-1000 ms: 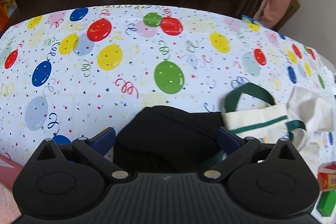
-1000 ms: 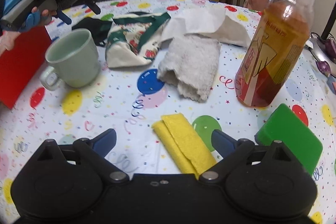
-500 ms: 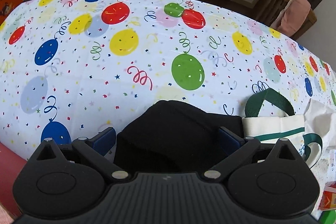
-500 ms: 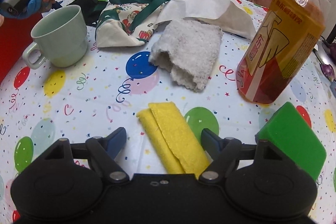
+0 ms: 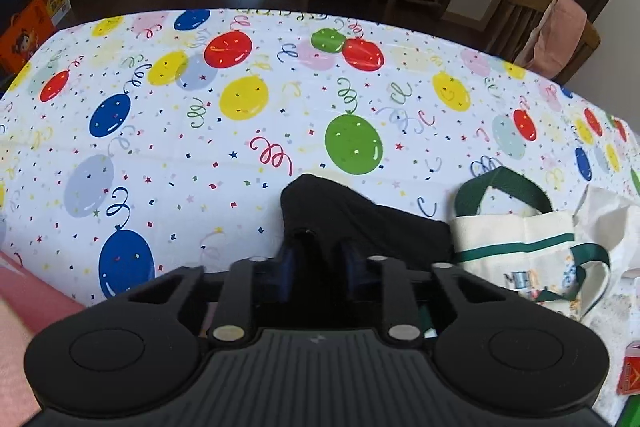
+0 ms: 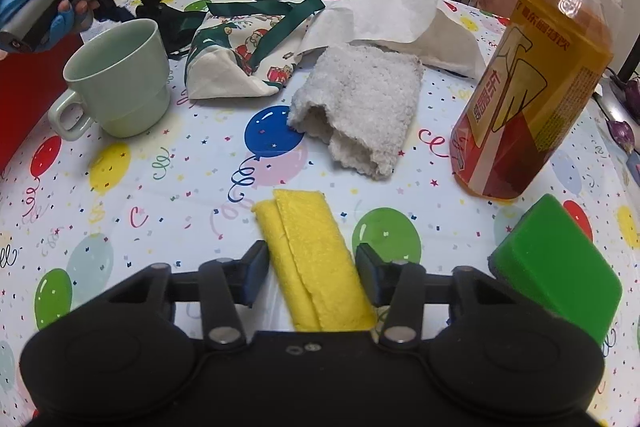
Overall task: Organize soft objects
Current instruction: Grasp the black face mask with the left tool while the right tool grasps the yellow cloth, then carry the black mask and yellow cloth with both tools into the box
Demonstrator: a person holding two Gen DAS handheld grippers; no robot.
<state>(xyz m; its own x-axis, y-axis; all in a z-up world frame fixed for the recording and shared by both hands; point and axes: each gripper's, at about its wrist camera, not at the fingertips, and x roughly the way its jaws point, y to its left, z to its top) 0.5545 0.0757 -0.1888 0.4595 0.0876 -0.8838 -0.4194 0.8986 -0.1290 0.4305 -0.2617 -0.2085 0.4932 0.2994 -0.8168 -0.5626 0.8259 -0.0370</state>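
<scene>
Black cloth (image 5: pixel 360 223) pinched in closing left tongs (image 5: pixel 318 267), yellow cloth (image 6: pixel 316 259) between closing right tongs (image 6: pixel 312 271)

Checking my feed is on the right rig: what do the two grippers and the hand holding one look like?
Both grippers are matte black plastic, each with two round discs at the base, silver pivot pins and blue finger pads. The left gripper has a ribbed housing; the right gripper has a smooth one. The hand on the left gripper's grey handle wears a blue fingerless glove. No cables visible.

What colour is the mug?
The mug is pale green, seen best in the right wrist view.
</scene>
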